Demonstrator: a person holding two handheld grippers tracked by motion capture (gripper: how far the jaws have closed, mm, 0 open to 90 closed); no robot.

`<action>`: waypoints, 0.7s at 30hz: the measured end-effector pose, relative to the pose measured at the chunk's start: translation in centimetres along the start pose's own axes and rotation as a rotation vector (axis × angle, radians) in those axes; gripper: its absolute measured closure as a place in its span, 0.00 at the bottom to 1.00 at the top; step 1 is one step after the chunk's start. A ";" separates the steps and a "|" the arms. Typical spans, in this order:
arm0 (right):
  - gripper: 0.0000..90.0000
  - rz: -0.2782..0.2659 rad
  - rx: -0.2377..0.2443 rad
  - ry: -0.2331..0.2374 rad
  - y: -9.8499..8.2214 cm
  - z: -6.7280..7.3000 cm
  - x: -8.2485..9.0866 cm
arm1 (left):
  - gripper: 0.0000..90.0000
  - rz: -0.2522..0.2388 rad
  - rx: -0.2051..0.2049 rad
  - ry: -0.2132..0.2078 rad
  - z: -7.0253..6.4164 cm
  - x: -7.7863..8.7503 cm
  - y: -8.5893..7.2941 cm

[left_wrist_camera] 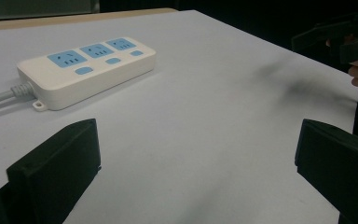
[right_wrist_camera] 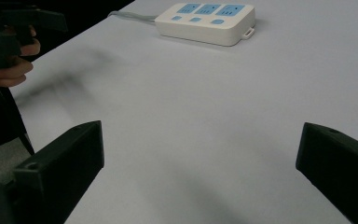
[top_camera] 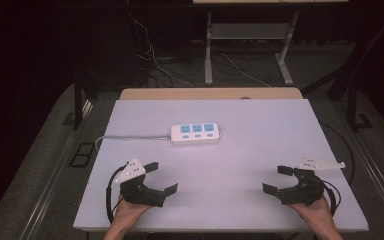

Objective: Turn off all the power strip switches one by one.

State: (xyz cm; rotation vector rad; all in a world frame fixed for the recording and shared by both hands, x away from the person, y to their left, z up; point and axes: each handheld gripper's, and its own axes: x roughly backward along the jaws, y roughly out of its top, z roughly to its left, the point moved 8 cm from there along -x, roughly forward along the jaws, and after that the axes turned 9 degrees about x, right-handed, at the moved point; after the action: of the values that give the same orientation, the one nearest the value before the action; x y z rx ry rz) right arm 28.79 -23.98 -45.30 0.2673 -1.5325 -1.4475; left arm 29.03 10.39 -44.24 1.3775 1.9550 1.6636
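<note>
I hold my left claw and right claw spread wide and empty above the near table edge. The white power strip lies well ahead, mid-table.

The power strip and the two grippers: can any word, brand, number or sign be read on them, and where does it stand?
None can be read.
power strip: three blue socket faces and three blue buttons, no legible print in any view.
left gripper and right gripper: plain black jaws, no markings visible.
table: bare white surface, no text.
</note>
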 end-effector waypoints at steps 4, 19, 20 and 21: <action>0.01 0.008 -0.002 0.003 -0.1 -0.1 0.0 | 0.00 0.007 -0.005 -0.009 -0.2 -0.1 -0.1; 0.01 0.031 -0.003 0.011 -0.6 -0.1 -0.2 | 0.00 0.033 -0.002 -0.012 -0.4 -0.4 -0.3; 0.01 0.031 -0.003 0.011 -0.6 -0.1 -0.2 | 0.00 0.038 -0.003 -0.013 -0.5 -0.4 -0.3; 0.01 0.038 -0.001 0.006 -0.7 -0.1 -0.2 | 0.00 0.043 -0.004 -0.014 -0.5 -0.4 -0.3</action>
State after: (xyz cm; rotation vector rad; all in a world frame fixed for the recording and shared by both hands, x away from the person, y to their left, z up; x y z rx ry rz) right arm 28.68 -24.04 -46.00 0.2409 -1.5242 -1.4164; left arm 28.74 9.75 -44.51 1.4358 1.9262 1.6708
